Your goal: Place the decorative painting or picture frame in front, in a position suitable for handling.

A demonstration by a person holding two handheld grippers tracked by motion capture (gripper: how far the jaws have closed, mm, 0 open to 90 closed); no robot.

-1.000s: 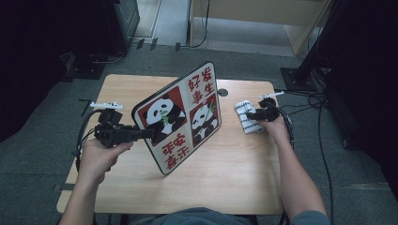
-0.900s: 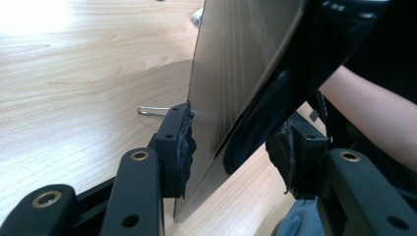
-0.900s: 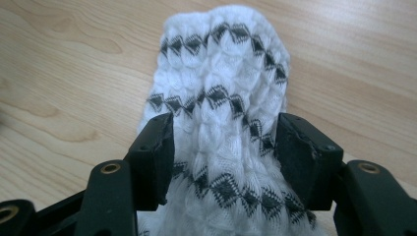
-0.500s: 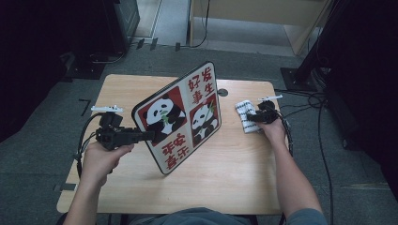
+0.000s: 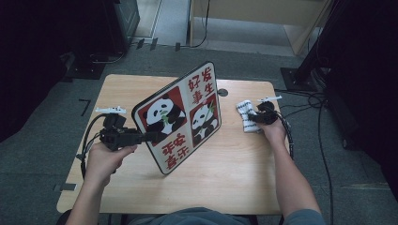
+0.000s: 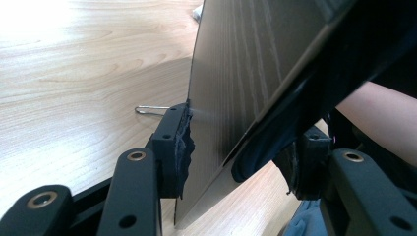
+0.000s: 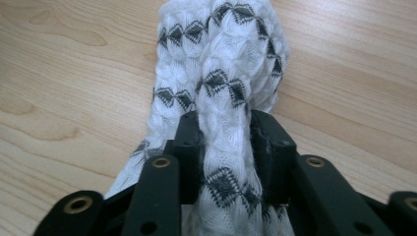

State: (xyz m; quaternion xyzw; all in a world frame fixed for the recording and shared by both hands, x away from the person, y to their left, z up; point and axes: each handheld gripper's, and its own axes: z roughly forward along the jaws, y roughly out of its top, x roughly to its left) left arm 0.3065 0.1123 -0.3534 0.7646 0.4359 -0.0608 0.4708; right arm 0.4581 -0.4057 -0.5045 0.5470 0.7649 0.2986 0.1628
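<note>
While the wooden surface [image 5: 225, 187] carries everything, the board [image 5: 180, 115] with panda pictures stands tilted on its lower edge left of centre, leaning away from the person. At its left edge the left gripper [image 5: 141, 137] reaches in level; seen from the left gripper view, the board's edge [image 6: 231, 98] passes between the fingers [image 6: 172, 147], one pad against its plain back, the other side blocked by a dark fold, so a firm hold cannot be told. Well apart at the right lies the white cloth [image 5: 246, 115] with black diamonds. The right gripper [image 5: 256, 117] has just been closing, its fingers [image 7: 189, 142] now pinching a bunched fold of cloth [image 7: 221, 98]
</note>
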